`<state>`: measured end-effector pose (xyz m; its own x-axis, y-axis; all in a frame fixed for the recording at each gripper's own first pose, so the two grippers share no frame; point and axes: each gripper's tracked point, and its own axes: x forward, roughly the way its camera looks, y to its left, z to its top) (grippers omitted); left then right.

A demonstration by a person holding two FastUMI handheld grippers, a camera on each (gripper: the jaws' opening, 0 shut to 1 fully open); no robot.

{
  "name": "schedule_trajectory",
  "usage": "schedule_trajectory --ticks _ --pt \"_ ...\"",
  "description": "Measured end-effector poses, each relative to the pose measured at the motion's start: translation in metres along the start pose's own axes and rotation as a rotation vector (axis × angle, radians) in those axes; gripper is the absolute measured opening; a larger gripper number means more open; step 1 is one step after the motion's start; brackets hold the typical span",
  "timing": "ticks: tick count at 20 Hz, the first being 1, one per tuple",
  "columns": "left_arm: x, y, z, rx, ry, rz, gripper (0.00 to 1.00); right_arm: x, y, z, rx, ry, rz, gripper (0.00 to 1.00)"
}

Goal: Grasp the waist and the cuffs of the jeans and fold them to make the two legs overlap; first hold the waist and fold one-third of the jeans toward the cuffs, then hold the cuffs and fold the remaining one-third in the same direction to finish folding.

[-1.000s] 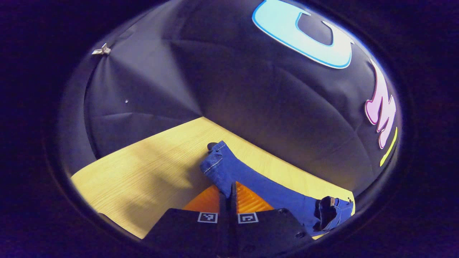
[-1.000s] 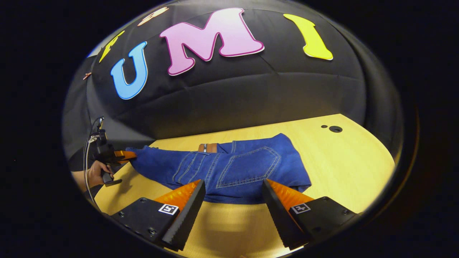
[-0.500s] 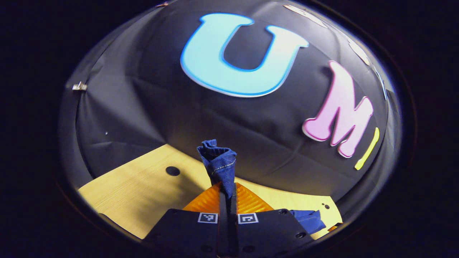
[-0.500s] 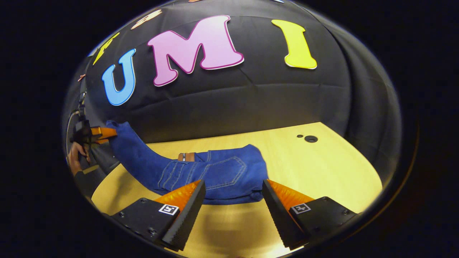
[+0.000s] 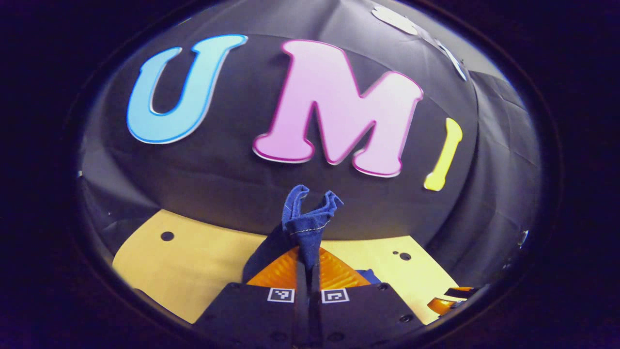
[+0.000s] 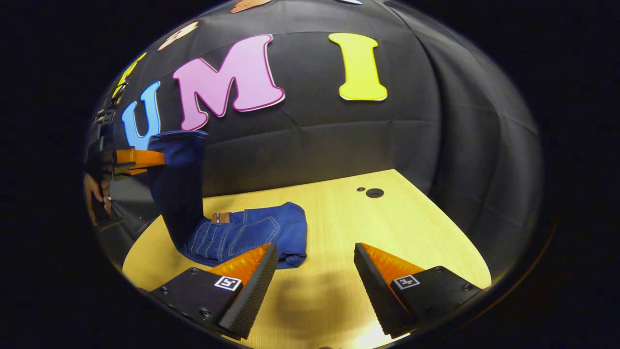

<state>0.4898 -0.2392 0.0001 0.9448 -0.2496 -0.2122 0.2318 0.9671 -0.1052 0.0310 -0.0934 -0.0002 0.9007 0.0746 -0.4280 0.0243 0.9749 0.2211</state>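
Wood-grain table [image 6: 387, 228], pale yellow, stands against the booth's black cloth wall [image 6: 339, 140]. In the right gripper view the jeans [image 6: 242, 235] lie folded on it, legs rising to the left gripper [image 6: 157, 158]; the right gripper [image 6: 315, 286] hovers spread wide, holding nothing. The left gripper view shows stitched denim cuffs [image 5: 307, 218] bunched between its closed fingers. Small round holes [image 6: 374, 193] dot the tabletop.

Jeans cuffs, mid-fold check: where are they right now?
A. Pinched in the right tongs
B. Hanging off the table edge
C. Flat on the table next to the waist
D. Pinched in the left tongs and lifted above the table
D: the left tongs are shut on the cuffs, and the right gripper view shows the jeans rising from the table to them, while the right tongs are open and hold nothing.
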Motion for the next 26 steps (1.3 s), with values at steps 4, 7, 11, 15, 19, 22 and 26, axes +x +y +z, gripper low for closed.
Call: schedule_trajectory --ticks 4,7,11,15,19,22,26 --pt "0.050 -0.076 -0.092 0.099 0.148 -0.093 0.06 -0.015 -0.022 -0.007 0.049 0.006 -0.038 0.97" --pt "0.082 -0.089 -0.143 0.165 0.233 -0.062 0.06 -0.026 -0.025 -0.021 0.068 0.026 -0.045 0.97" --pt "0.089 -0.107 -0.173 0.093 0.270 -0.113 0.24 -0.044 -0.026 -0.032 0.074 0.039 -0.048 0.97" --pt "0.065 -0.100 -0.168 -0.008 0.251 -0.139 0.95 -0.063 -0.024 -0.027 0.088 0.022 -0.063 0.97" --pt "0.006 -0.074 -0.126 -0.048 0.132 -0.126 0.97 -0.086 -0.010 -0.005 0.054 -0.026 -0.077 0.97" --pt "-0.078 -0.043 -0.087 -0.045 0.053 -0.097 0.97 -0.112 0.029 0.018 0.036 -0.065 -0.027 0.97" --pt "-0.175 -0.006 -0.039 -0.039 -0.064 -0.046 0.97 -0.157 0.071 0.047 -0.029 -0.126 0.028 0.97"
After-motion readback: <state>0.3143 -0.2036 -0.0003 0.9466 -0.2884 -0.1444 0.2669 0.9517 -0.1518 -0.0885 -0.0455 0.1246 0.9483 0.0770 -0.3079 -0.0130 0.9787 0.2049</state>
